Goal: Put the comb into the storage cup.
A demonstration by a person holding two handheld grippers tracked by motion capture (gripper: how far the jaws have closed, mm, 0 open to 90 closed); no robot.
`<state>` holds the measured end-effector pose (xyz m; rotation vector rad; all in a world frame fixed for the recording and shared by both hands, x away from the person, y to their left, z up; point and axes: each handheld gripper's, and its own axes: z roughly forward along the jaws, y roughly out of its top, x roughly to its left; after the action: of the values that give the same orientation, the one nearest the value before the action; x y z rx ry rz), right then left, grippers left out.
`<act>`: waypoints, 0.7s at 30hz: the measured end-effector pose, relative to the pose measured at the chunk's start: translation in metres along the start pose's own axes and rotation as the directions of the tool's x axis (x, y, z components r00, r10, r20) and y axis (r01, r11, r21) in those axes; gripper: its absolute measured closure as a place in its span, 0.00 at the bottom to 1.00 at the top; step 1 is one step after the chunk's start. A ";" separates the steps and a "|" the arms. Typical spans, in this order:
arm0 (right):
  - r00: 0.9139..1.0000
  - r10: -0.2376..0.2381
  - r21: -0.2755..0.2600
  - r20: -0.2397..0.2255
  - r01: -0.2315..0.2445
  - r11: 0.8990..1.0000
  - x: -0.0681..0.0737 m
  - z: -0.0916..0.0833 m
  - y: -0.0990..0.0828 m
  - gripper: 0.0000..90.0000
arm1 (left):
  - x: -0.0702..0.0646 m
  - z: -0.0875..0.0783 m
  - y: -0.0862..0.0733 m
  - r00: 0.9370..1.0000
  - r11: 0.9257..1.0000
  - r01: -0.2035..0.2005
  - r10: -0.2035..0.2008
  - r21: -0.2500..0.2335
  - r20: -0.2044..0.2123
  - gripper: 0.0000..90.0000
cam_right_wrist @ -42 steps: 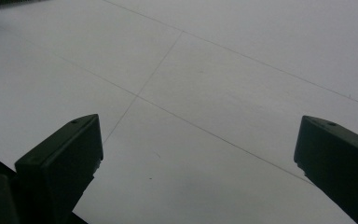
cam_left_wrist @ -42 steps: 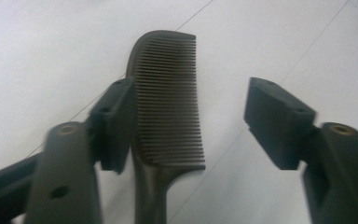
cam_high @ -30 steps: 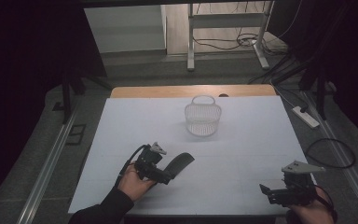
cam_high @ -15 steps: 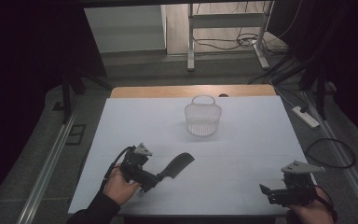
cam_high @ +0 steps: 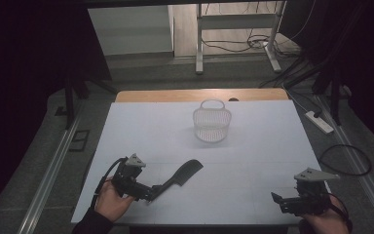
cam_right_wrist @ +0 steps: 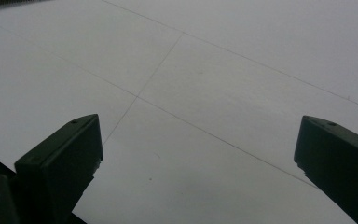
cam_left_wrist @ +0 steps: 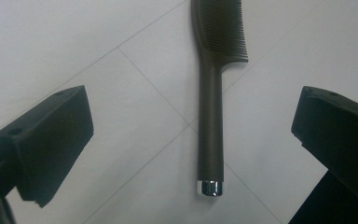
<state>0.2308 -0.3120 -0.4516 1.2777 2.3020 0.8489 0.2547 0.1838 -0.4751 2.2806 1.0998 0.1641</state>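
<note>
So the dark comb is lying flat on the white surface, down toward the near edge and left of the middle, with its toothed end angling up toward the centre. The left gripper is sitting right at the handle end, near the near-left corner, and its fingers are spread wide, having just been opening. In the left gripper view the comb is lying between them with clear space on both sides, silver cap nearest the camera, so nothing is being gripped. A hand is holding that gripper from the near edge.

Over by the near-right corner the right gripper is hanging just above the surface, well apart from the comb. Its fingers are also standing released, with just bare white surface between them.

A clear mesh basket with a handle is standing upright farther back, around the middle toward the far edge.
</note>
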 end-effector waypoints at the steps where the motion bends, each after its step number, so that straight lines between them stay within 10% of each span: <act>1: 1.000 0.000 0.000 0.000 0.000 1.000 0.000 0.000 0.000 0.01 | 0.000 0.001 0.000 1.000 1.000 0.001 -0.001 0.004 -0.001 0.00; 21: 1.000 -0.004 0.003 -0.002 0.004 1.000 0.000 0.000 0.000 0.01 | -0.013 0.043 0.010 0.999 0.989 -0.043 0.041 0.142 0.017 0.00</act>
<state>0.2310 -0.3117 -0.4519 1.2740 2.3077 0.8457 0.2680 0.1497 -0.5028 2.4287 1.0886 0.0883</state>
